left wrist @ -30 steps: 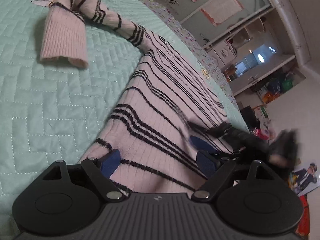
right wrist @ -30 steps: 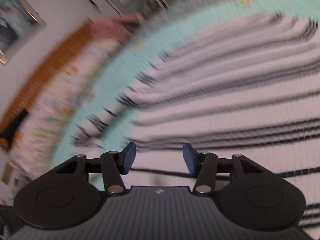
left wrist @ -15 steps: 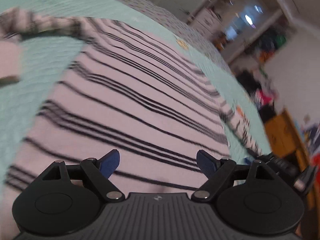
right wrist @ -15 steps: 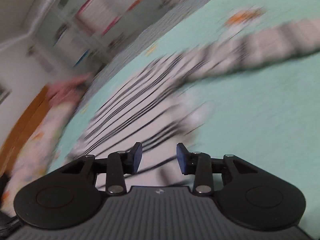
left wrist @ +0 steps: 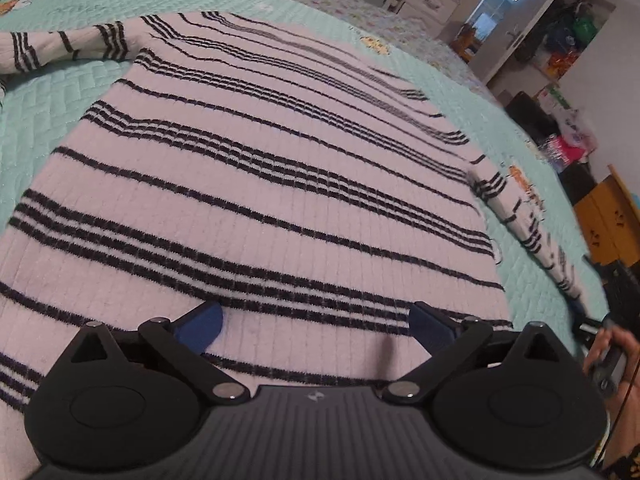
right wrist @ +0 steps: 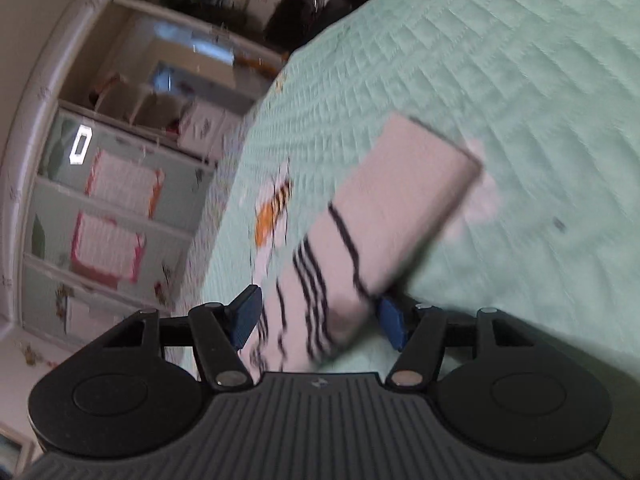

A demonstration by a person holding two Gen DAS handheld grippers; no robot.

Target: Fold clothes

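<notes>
Mint-green quilted bedspread [left wrist: 48, 128] fills both views, and on it the pink knit sweater [left wrist: 256, 184] with black stripes lies spread flat, its body running from 6 o'clock up toward 12 in the left wrist view, one sleeve [left wrist: 60, 46] trailing off at 10 o'clock and the other sleeve [left wrist: 524, 216] stretched toward 4 o'clock. In the right wrist view that second sleeve's plain cuff [right wrist: 408, 184] points to 1 o'clock, blurred, with the striped part running back down between the right gripper's fingers. The step in hand looks like bringing this sleeve across the body; to do it well, I would grip near the cuff end, lift only enough to clear the knit, and lay it straight along the stripes so no ridge forms under the later folds, while the other gripper pins the body flat. The left gripper [left wrist: 316, 326] hovers over the hem area, jaws opening to their widest, with nothing between them but the sweater lying beneath. The right gripper [right wrist: 320, 320] has its jaws opening too, the sleeve lying between them; its pads do not appear to press it, though blur leaves that uncertain.
</notes>
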